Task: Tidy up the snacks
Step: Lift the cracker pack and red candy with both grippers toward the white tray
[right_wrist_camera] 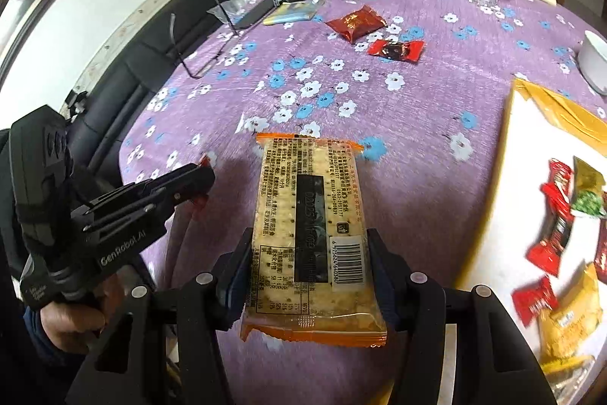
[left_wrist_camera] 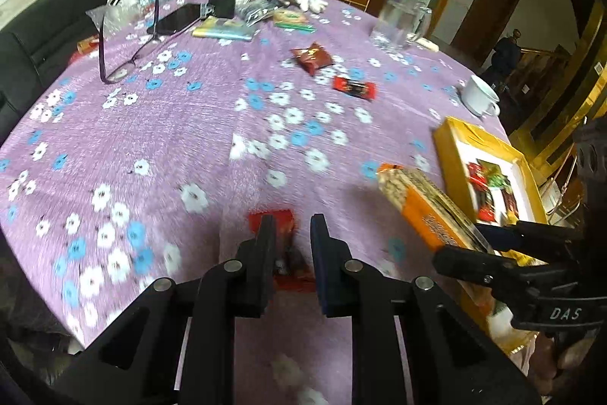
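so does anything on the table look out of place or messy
Two wrapped snacks still lie loose on the purple floral tablecloth, outside the yellow-rimmed box: a dark red foil packet and a red-and-black candy. A white mug lies tipped on its side near the edge. No spill is visible.

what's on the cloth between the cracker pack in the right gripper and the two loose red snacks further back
Nothing but bare flowered tablecloth between the cracker pack and the red candy; the right wrist view shows it.

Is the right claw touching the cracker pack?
Touching: in the right wrist view, the right claw presses both sides of the cracker pack.
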